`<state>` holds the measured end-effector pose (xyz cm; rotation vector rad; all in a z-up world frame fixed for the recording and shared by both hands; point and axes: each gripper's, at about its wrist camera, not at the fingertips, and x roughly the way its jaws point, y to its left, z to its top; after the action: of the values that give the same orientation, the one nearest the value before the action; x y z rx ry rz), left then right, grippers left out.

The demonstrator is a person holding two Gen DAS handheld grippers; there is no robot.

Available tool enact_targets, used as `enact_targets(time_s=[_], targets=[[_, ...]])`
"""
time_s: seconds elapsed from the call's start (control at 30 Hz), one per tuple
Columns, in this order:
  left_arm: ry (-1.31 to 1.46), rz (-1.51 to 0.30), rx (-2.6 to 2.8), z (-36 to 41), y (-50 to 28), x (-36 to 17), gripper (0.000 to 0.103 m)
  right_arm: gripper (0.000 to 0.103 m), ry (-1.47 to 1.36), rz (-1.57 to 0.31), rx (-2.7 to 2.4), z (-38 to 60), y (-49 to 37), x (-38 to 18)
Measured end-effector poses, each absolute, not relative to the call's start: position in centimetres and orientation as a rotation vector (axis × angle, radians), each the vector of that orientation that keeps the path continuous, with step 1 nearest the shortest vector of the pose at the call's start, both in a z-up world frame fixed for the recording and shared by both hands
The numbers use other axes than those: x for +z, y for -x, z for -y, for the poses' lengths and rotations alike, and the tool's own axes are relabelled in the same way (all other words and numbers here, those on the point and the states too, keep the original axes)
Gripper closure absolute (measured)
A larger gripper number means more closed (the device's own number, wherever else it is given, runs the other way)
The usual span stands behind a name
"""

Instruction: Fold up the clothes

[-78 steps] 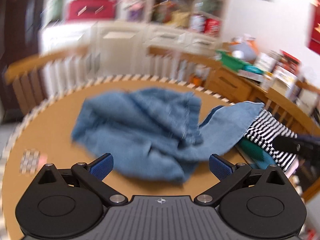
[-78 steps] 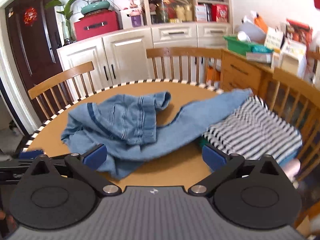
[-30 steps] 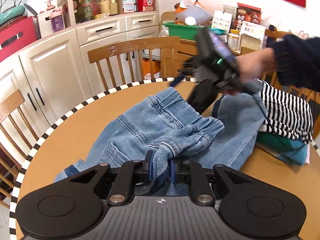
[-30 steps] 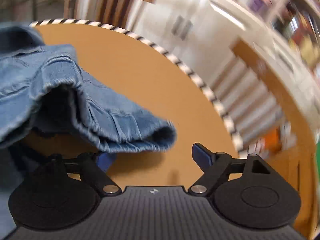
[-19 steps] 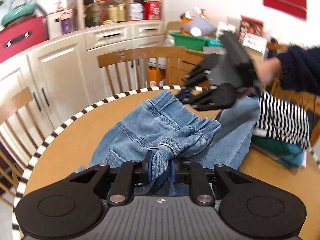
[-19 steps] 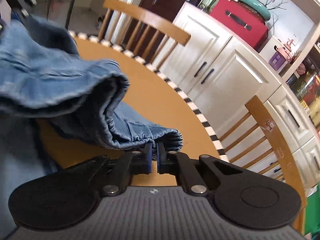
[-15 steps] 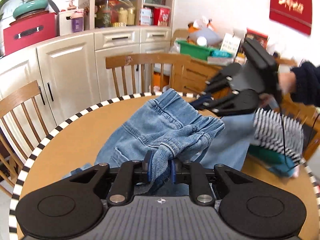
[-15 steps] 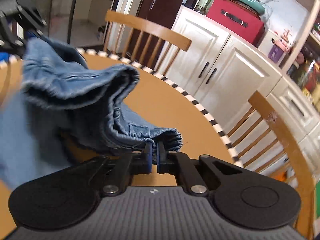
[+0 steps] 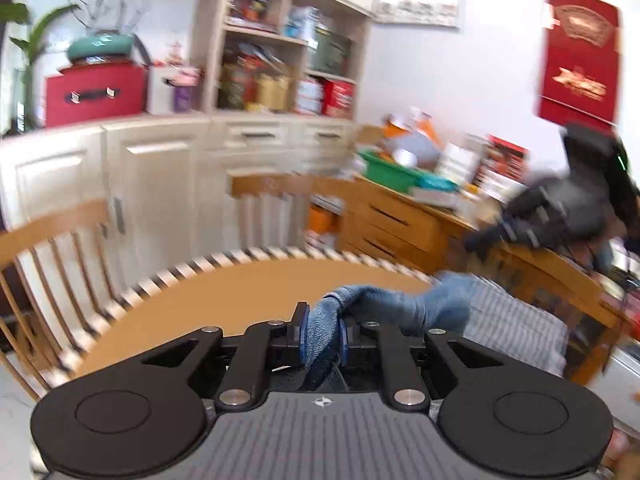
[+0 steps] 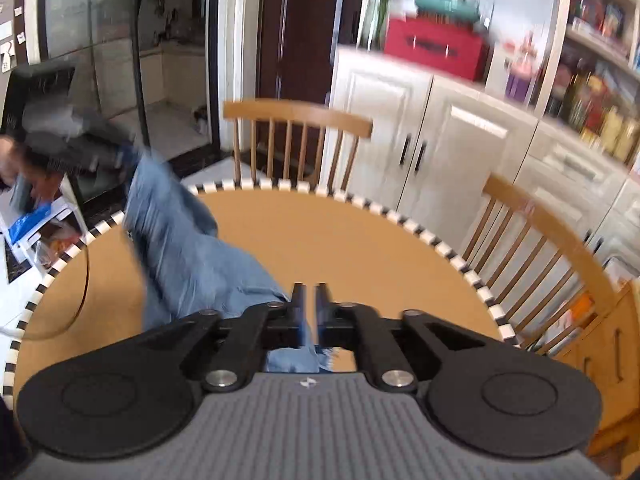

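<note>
A pair of blue jeans [image 10: 188,256] hangs stretched above the round wooden table [image 10: 360,248]. My left gripper [image 9: 320,330] is shut on a bunched edge of the jeans [image 9: 384,306]. It also shows at the far left of the right wrist view [image 10: 120,156], holding that end raised. My right gripper [image 10: 310,308] is shut on the other edge of the jeans, with denim showing below its fingers. It appears at the right of the left wrist view [image 9: 500,228], lifted above the table.
A folded striped garment [image 9: 516,328] lies at the table's right side. Wooden chairs [image 10: 300,140] ring the table. White cabinets [image 9: 160,184] and a cluttered wooden sideboard [image 9: 400,216] stand behind. A black-and-white checked band [image 10: 440,246] edges the table.
Both grippers have lifted and pulled apart, drawing the jeans up off the table and stretching them out. Both views are blurred by the motion.
</note>
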<state>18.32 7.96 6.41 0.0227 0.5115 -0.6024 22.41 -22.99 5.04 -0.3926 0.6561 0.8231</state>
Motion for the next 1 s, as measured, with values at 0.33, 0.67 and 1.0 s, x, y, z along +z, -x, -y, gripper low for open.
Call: enact_targets(time_s=[0.33, 0.67, 1.0], targets=[[0.135, -0.614, -0.208, -11.3, -43.9, 2.3, 0.086, 0.037, 0.246, -0.749, 0.737, 19.0, -35.4, -8.6], [0.184, -0.749, 0.007, -15.2, -45.5, -4.2, 0.046, 0.028, -0.36, -0.953, 0.573, 16.4, -47.0, -15.7], [0.28, -0.7, -0.065, -15.4, -45.5, -6.0, 0.088, 0.093, -0.546, -0.848, 0.538, 18.3, -46.6, -15.0]])
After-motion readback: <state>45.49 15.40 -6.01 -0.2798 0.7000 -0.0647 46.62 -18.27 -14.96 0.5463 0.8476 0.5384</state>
